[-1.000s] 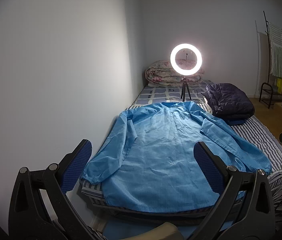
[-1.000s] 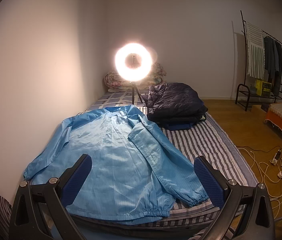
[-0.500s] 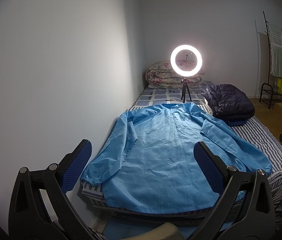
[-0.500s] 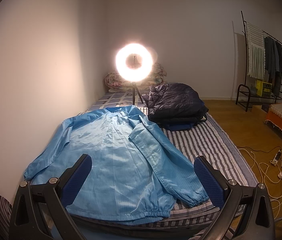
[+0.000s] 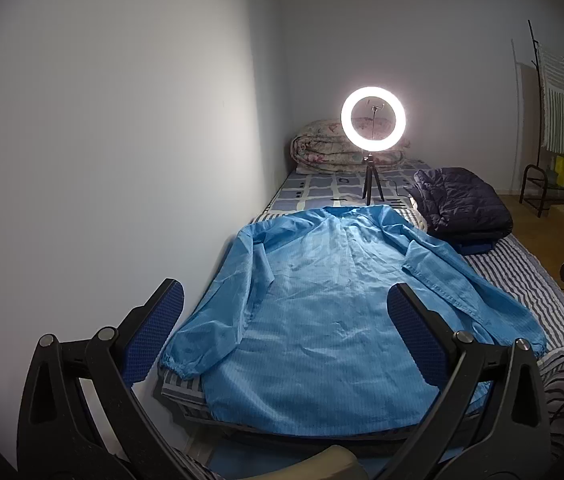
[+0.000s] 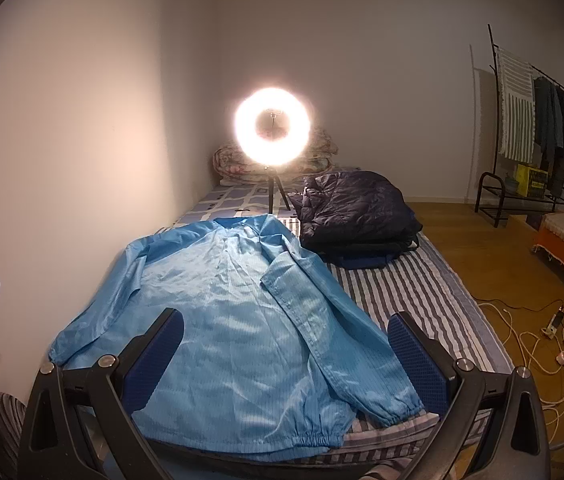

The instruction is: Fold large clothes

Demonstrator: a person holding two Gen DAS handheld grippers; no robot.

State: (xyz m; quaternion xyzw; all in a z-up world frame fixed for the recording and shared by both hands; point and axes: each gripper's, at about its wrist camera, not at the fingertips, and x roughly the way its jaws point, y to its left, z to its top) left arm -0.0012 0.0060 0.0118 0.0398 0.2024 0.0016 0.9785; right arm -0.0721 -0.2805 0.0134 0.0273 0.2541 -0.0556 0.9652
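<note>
A large light-blue jacket [image 5: 322, 300] [image 6: 234, 312] lies spread flat on the striped bed [image 5: 522, 280] [image 6: 422, 292], hem toward me and both sleeves stretched down along its sides. My left gripper [image 5: 282, 320] hovers open above the hem end, holding nothing. My right gripper [image 6: 286, 344] is open too, held over the jacket's lower right part near the right cuff [image 6: 394, 404]. Neither gripper touches the cloth.
A lit ring light on a small tripod [image 5: 373, 124] [image 6: 272, 128] stands on the bed beyond the collar. A folded dark puffer jacket [image 5: 458, 208] [image 6: 354, 216] lies at the right. Rolled quilts [image 5: 322, 152] sit at the head. A clothes rack [image 6: 530, 120] and floor cables [image 6: 542, 332] are right.
Both views have shifted only slightly; the jacket and both open grippers look the same as before.
</note>
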